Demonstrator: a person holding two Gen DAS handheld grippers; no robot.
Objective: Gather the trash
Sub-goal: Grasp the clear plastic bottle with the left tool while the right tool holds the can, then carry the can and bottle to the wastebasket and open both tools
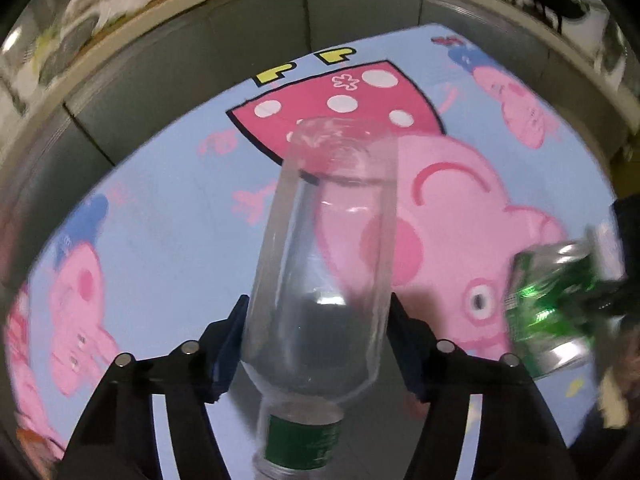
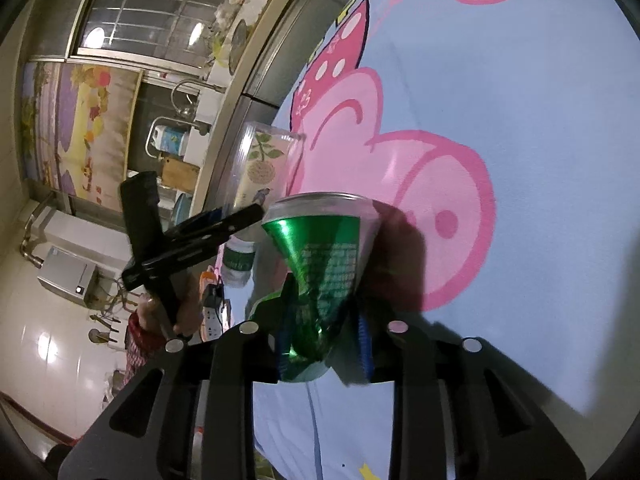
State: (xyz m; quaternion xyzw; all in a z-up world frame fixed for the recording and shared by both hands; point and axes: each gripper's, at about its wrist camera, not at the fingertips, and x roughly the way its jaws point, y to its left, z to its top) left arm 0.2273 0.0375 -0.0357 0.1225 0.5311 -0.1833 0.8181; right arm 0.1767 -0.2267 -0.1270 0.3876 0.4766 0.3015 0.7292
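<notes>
A clear plastic bottle (image 1: 320, 264) with a green label by its neck sits between the blue pads of my left gripper (image 1: 318, 340), neck toward the camera; both pads press its sides. In the right wrist view the same bottle (image 2: 260, 160) hangs tilted over the blanket's edge in the left gripper (image 2: 236, 216). My right gripper (image 2: 324, 336) is shut on a crushed green can (image 2: 324, 260), squeezed narrow at the pads, its silver rim pointing away. That can (image 1: 556, 308) also shows at the right edge of the left wrist view.
Below both grippers lies a light blue blanket (image 1: 160, 220) printed with pink cartoon pigs, on grey floor tiles (image 1: 160, 92). A hand in a red sleeve (image 2: 148, 320) holds the left gripper. A power strip (image 2: 212, 320) lies by the blanket's edge. A kitchen counter with a tap (image 2: 188, 96) stands beyond.
</notes>
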